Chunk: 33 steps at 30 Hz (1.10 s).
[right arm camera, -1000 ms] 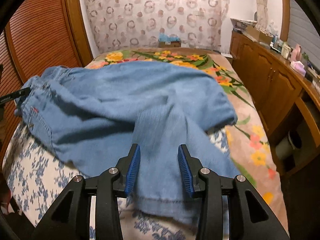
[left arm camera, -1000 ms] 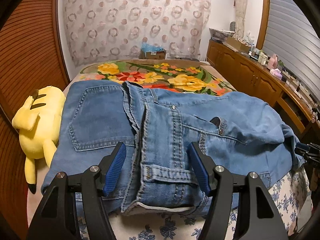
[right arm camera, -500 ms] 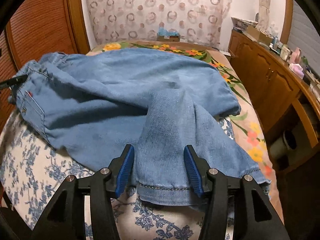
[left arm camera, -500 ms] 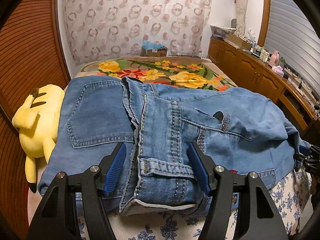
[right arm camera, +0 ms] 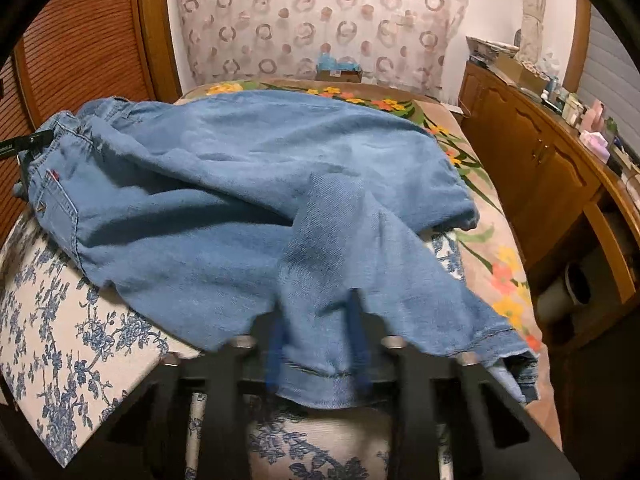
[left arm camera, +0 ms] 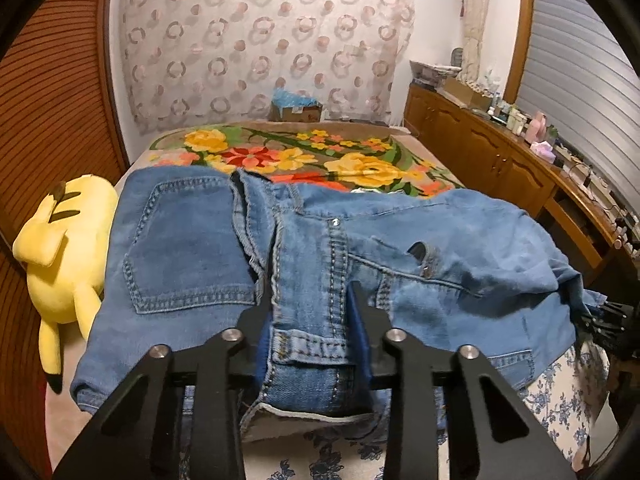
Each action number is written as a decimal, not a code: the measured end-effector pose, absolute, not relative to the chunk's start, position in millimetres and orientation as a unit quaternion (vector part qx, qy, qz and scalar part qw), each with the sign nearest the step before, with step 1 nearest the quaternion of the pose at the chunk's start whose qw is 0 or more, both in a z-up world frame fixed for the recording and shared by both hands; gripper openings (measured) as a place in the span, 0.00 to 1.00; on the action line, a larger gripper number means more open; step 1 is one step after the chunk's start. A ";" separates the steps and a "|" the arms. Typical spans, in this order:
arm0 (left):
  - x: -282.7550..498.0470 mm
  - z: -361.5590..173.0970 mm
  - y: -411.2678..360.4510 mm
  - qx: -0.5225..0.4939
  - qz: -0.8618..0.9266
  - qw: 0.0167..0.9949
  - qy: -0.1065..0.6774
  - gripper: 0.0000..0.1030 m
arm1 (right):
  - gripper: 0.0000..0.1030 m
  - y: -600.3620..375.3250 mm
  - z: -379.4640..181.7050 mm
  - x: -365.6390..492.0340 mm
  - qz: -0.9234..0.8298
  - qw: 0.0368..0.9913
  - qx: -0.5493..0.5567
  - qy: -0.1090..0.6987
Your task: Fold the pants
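Denim, pale blue, covers most of the near end of the bed in the left wrist view: the pants lie across it, waistband end toward the camera, a back pocket showing at left and the fly seam running up the middle. The left hand-held gripper has its jaws drawn in against a bunched fold of the waistband, clamped on it as far as I can judge, since cloth fills the whole gap. A yellow plush toy lies beside the pants at the left edge of the bed. At the far right edge a dark shape meets the leg end of the cloth, probably the other tool, though it is too small to be sure.

From the right wrist view the same pants stretch away to the left, and the leg hem drapes over the right hand-held gripper. Its jaws are blurred but sit close on either side of a ridge of cloth, so I read it as pinching the leg near the hem. A blue-flowered sheet shows under the denim.

The step looks like taking hold at both ends before the fold. To do it well, I would keep both grips firm, lift the two ends evenly so the cloth pulls taut without twisting, and carry the hem over toward the waistband with the side seams lined up.
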<state>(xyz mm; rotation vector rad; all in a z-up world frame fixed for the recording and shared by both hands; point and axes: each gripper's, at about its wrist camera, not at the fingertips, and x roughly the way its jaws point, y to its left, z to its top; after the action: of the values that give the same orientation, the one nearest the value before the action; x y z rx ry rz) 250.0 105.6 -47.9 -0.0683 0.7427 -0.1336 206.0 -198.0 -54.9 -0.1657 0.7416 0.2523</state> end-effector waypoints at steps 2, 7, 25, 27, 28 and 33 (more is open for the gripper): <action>251.7 -48.4 102.7 -0.022 -0.064 0.927 0.370 0.22 | 0.08 -201.8 -54.5 206.7 0.121 0.923 -0.072 0.358; 245.0 -37.1 98.8 -0.023 -0.073 0.934 0.348 0.11 | 0.04 -214.8 -39.4 203.0 0.099 0.940 -0.062 0.322; 248.1 29.9 118.5 -0.034 -0.050 0.966 0.253 0.09 | 0.03 -236.8 38.9 222.3 0.061 0.969 -0.107 0.215; 256.7 38.5 121.7 -0.033 -0.045 0.969 0.242 0.09 | 0.03 -241.9 47.0 228.8 0.058 0.972 -0.105 0.203; 260.7 40.0 123.9 -0.032 -0.042 0.970 0.238 0.09 | 0.03 -244.6 45.7 232.8 0.056 0.973 -0.104 0.198; 297.6 41.8 129.0 -0.030 -0.031 0.970 0.239 0.09 | 0.03 -235.9 46.0 275.8 0.050 0.973 -0.117 0.191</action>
<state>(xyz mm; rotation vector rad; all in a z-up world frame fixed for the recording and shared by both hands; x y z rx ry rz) 297.6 129.0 41.8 -0.0614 0.4825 -0.0625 275.8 -235.9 46.0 -0.2363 0.3864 0.1001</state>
